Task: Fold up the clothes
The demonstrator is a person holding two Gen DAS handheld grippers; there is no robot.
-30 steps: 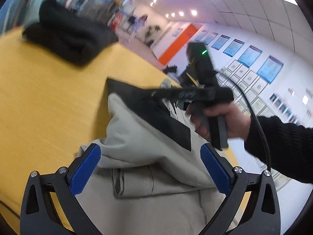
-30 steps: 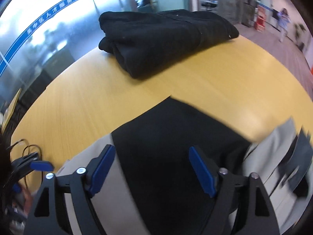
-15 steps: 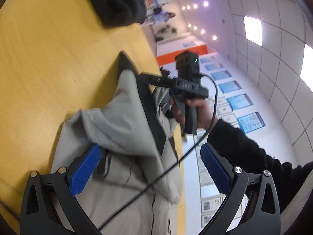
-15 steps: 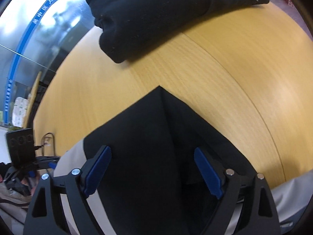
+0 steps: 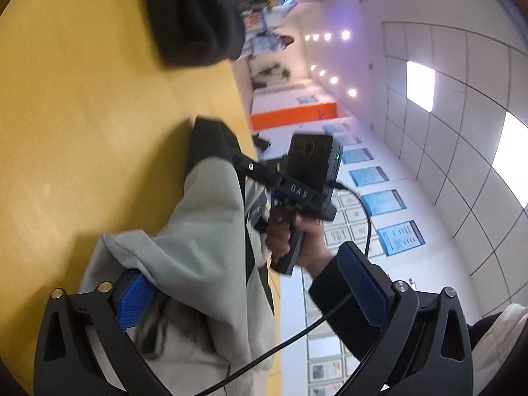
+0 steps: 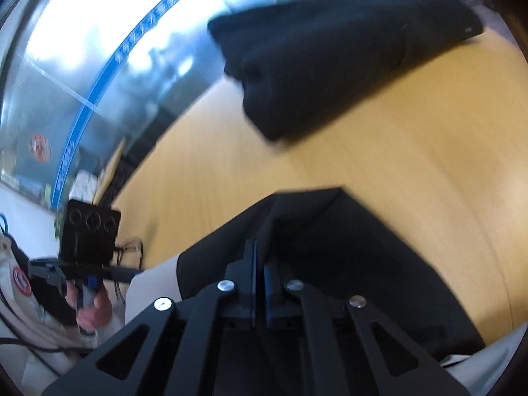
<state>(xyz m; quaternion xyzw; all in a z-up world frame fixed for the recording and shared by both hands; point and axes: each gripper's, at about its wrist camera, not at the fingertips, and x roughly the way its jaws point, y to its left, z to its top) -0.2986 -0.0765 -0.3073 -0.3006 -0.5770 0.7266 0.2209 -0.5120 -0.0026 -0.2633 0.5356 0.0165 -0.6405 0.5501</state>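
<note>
A grey garment with black panels [image 5: 204,257] lies bunched on the yellow table [image 5: 82,115]. My left gripper [image 5: 250,300] is open, its blue pads [image 5: 135,297] straddling the grey cloth, the left pad partly under a fold. My right gripper [image 6: 259,260] is shut on the garment's black panel [image 6: 346,247] near its pointed corner. In the left wrist view the right gripper [image 5: 250,168] is held in a hand over the garment's far end. The left gripper also shows in the right wrist view [image 6: 89,274], held in a hand at the table's edge.
A folded black garment [image 6: 330,59] lies farther back on the table, also at the top of the left wrist view [image 5: 194,16]. A black cable [image 5: 297,333] hangs from the right gripper across the left wrist view. Glass wall and hallway lie beyond the table.
My right gripper has closed from wide open onto the black panel. My left gripper has rolled and moved in closer, its left pad now against the grey cloth.
</note>
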